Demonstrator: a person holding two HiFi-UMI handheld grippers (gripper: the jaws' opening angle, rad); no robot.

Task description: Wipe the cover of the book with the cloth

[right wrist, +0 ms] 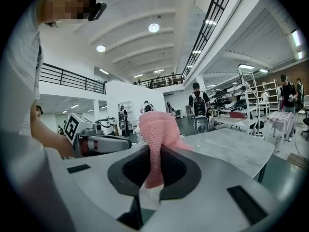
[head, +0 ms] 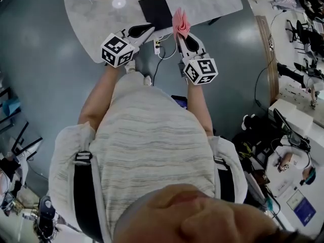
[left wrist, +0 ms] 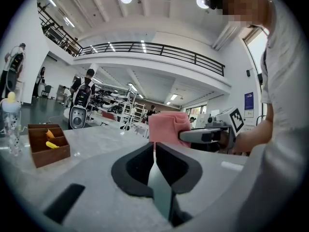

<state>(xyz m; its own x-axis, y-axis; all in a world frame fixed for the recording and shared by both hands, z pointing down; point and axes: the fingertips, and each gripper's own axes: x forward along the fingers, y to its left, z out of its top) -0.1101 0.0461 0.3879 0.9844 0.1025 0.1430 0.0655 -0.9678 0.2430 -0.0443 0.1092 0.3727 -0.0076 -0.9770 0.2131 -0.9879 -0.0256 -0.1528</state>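
A black book (head: 156,11) lies flat on the grey marble table (head: 101,19), just beyond both grippers. My right gripper (head: 178,35) is shut on a folded pink cloth (head: 180,23), which sticks up out of its jaws near the book's right edge. In the right gripper view the cloth (right wrist: 158,129) is pinched between the dark pads (right wrist: 179,170). My left gripper (head: 150,30) is shut with nothing in it, at the table's near edge below the book. From the left gripper view the cloth (left wrist: 166,128) and the right gripper (left wrist: 205,136) show ahead; the book is hidden there.
A wooden box (left wrist: 48,144) with small yellow items and a clear bottle (left wrist: 10,122) stand on the table to the left. A power strip with a cable (head: 158,45) lies on the floor below the table edge. Desks with equipment (head: 293,151) stand to the right.
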